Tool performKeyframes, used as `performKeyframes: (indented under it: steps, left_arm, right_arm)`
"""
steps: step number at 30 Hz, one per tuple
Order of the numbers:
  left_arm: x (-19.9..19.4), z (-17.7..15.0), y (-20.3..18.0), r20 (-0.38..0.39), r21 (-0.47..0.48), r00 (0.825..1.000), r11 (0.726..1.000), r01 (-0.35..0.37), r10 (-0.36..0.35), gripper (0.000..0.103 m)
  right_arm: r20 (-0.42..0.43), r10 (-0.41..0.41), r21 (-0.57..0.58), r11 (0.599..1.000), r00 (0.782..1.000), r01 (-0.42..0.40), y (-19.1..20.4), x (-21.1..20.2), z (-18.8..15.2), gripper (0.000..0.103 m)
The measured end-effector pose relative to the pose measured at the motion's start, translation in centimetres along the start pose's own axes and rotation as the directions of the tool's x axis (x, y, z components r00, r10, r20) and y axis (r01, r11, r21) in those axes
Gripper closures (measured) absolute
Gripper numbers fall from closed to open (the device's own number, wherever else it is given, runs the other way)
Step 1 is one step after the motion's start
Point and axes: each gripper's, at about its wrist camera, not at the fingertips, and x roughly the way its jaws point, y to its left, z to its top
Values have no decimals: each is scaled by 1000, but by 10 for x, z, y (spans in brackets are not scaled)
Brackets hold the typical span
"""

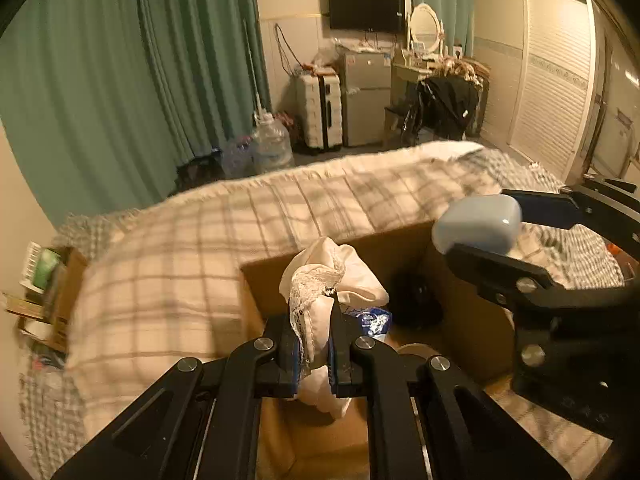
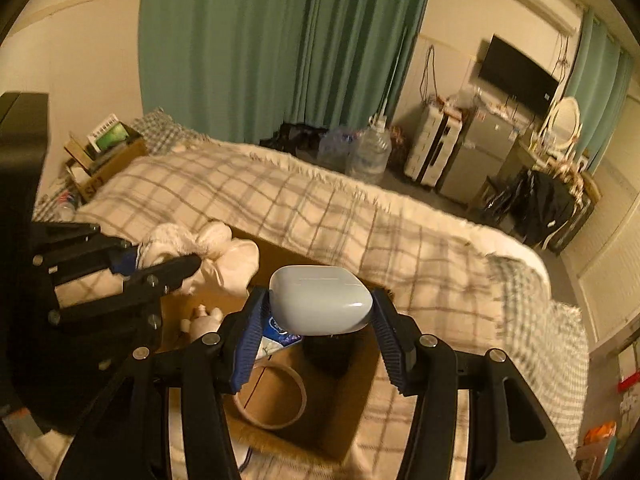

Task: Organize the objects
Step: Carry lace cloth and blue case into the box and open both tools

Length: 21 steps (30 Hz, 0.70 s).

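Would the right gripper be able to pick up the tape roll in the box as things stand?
Probably not yet: the right gripper is already shut on the pale blue case. The tape roll lies uncovered on the floor of the cardboard box, so only that load hinders it.

A bed (image 2: 460,264) with a checked blanket (image 1: 208,240) carries an open cardboard box (image 2: 352,412) under both pairs of fingers.

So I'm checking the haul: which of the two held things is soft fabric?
The white lace-trimmed cloth in the left gripper; the right gripper holds a hard, smooth pale-blue case.
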Motion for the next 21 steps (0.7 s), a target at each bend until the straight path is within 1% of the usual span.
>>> performKeyframes:
  steps: [2,4,7,10,11,13,14,16,17,18,19,20,21]
  left_arm:
    - [23,-7,2,-36,-10,999,1000,5,-5,93]
    - [38,-13,3,-68,-19,998,1000,-1,0,93]
    - [51,-23,4,-89,-31,996,999,11,-14,93]
    - [55,-28,4,-92,-22,996,1000,12,-14,93]
    - [54,-27,4,-88,-18,996,1000,16,-18,91]
    - [49,-25,5,-87,-13,996,1000,24,-25,91]
    - [45,-23,6,-87,-13,996,1000,21,-22,87]
    - [33,-20,7,-84,-20,996,1000,12,-13,75]
    - [24,-18,7,-80,-31,997,1000,5,-8,56]
    - [16,-17,9,-69,-41,998,999,2,-5,35]
    - [4,-16,11,-44,-53,999,999,0,-3,29]
    - [-9,-15,12,-14,-60,1000,998,-1,0,27]
    - [-20,-15,13,1,-58,1000,998,-2,3,27]
  right_arm:
    - [-24,5,14,1000,1000,-4,-3,22,-6,52]
    - [-48,0,17,1000,999,1,-3,44,-17,52]
    - [-80,4,28,1000,997,-2,-5,68,-34,52]
    - [-76,20,55,998,997,-16,-11,76,-43,52]
    - [-69,22,63,998,997,-17,-12,73,-43,51]
    - [-53,24,82,996,998,-20,-17,65,-41,51]
    - [-38,20,89,996,999,-17,-20,59,-39,51]
    - [8,-10,98,995,1000,9,-24,36,-31,40]
    - [21,-21,96,995,1000,18,-25,26,-26,32]
    - [45,-36,93,995,998,31,-26,11,-23,32]
    - [63,-49,86,995,997,44,-27,-3,-20,32]
    - [75,-61,76,996,995,55,-25,-17,-18,31]
    - [90,-75,63,996,993,69,-24,-33,-16,31]
